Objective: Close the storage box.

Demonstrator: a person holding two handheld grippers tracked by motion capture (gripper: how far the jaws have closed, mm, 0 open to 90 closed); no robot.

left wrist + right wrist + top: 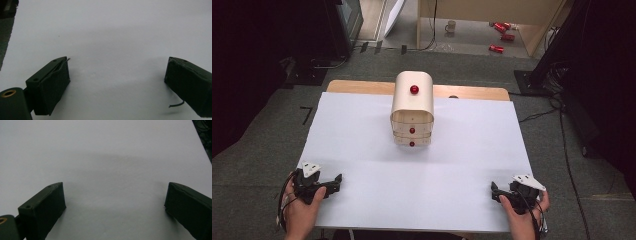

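I see the small cream drawer cabinet [412, 107] standing at the far middle of the white table [362, 145], three red knobs [414, 89] facing me. Well apart from it, at the near edge, my left gripper [338, 178] rests at the left corner and my right gripper [493, 189] at the right. Both have their jaws spread wide over bare tabletop, holding nothing.

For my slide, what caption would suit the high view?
A small wooden drawer chest with red knobs stands mid-table while the left gripper and right gripper rest near the front edge.
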